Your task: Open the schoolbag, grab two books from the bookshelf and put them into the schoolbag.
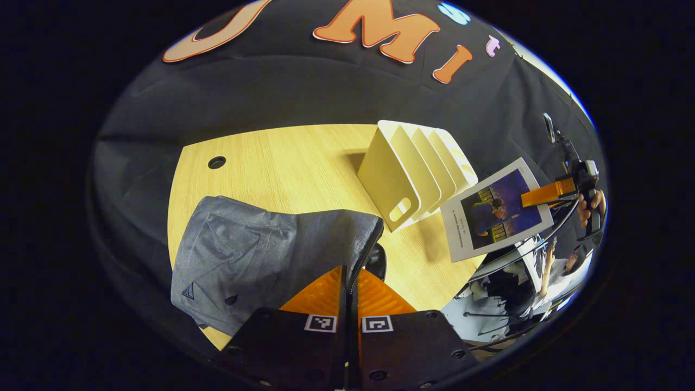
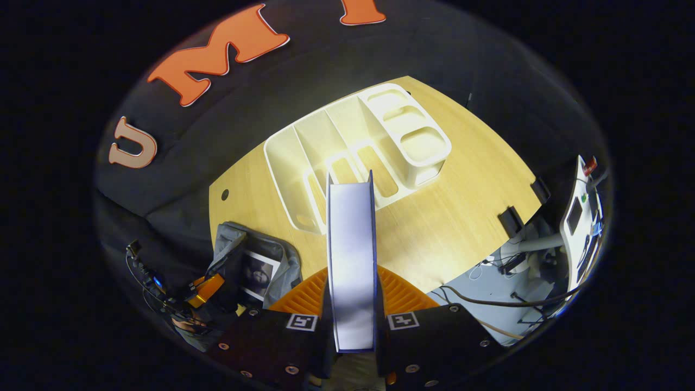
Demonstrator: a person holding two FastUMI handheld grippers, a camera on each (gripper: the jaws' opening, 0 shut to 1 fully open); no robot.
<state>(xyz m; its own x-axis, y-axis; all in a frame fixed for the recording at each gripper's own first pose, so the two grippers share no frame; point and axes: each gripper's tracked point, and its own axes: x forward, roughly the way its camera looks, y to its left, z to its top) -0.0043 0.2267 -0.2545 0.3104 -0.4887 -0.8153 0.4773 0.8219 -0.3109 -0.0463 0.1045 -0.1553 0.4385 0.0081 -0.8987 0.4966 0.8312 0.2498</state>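
The grey schoolbag point(image 1: 244, 255) lies on the wooden table point(image 1: 282, 163), its zipper edge pinched between the fingers of my left gripper point(image 1: 350, 271), which is shut on it. In the right gripper view the schoolbag point(image 2: 282, 260) gapes open and one book point(image 2: 258, 274) lies inside. The left gripper point(image 2: 206, 288) holds the bag's rim there. My right gripper point(image 2: 352, 271) is shut on a second book point(image 2: 352, 255), seen edge-on above the table. From the left gripper view this book point(image 1: 497, 214) hangs right of the white bookshelf point(image 1: 412, 174), held by the right gripper point(image 1: 548, 194).
The bookshelf point(image 2: 353, 146) has several bare slots and stands mid-table. A cable hole point(image 1: 216, 162) is at the table's far left. Two dark clamps point(image 2: 510, 220) sit on the right edge. Beyond it are a stand with screens point(image 2: 575, 217) and floor cables point(image 2: 505, 301).
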